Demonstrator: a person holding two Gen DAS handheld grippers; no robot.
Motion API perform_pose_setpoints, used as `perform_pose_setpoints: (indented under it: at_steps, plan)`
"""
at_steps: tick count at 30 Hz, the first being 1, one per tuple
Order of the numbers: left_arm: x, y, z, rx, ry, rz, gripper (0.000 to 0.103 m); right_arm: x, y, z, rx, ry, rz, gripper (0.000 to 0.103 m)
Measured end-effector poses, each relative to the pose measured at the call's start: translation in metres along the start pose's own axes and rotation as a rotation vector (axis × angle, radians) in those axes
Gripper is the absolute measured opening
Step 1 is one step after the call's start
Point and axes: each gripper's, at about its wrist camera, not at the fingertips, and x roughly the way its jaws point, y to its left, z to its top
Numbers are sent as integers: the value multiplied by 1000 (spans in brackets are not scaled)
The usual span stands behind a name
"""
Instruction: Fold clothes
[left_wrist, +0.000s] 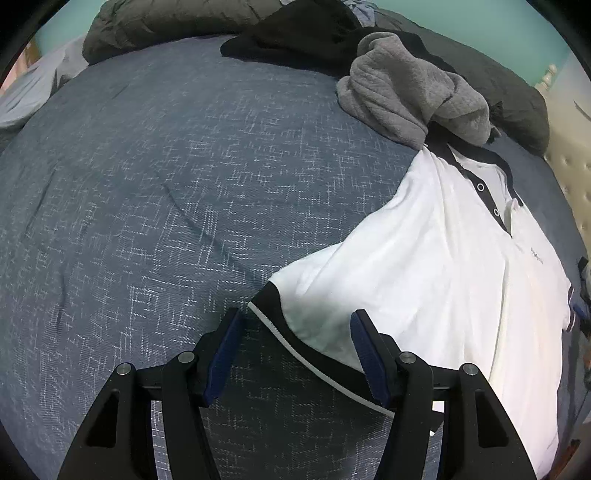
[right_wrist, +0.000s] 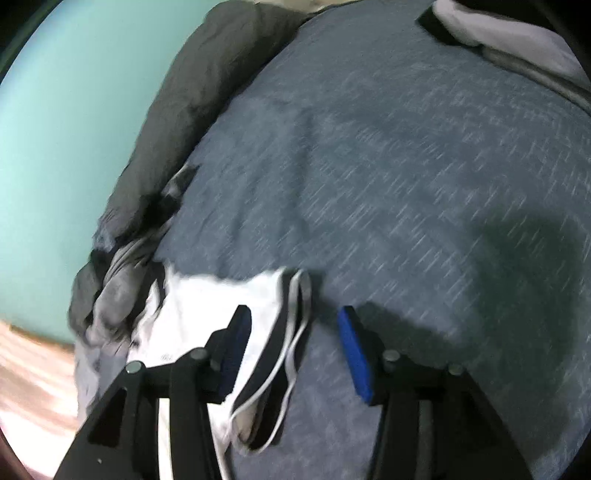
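— What's nearest the left gripper (left_wrist: 295, 354)?

— The shirt's (left_wrist: 443, 266) sleeve cuff (left_wrist: 291, 332), black with a thin white stripe. The jaws stand spread wide, one on each side of the cuff, gripping nothing.

— And the right gripper (right_wrist: 291, 350)?

— Spread too, empty. The other cuff (right_wrist: 284, 354) lies between its fingers, rumpled into loops. That view is blurred, so I can't say whether anything touches.

— How does the shirt look?

— White polo, dark collar (left_wrist: 476, 155) and button strip, tiny chest print. It lies face up on the blue bedspread (left_wrist: 166, 192), wrinkled, sleeves spread.

— Which way does it run?

— Seen from the left gripper, long axis goes near to far, collar at the far end.

— Beyond it?

— A grey fleece (left_wrist: 413, 92) touches the collar; behind that, a black garment (left_wrist: 295, 33) and an olive quilt (left_wrist: 147, 22) by the teal wall (right_wrist: 74, 129).
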Motion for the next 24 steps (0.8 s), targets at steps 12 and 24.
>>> perform_pose_setpoints:
  at_steps: [12,24]
  plan:
    - [-14,5,-6,-17,-2,-18,64,25,35,-56,-118,155,47,7]
    - [-13,18,-13,-64,10,-47,64,18,15,-62,-54,98,91,1]
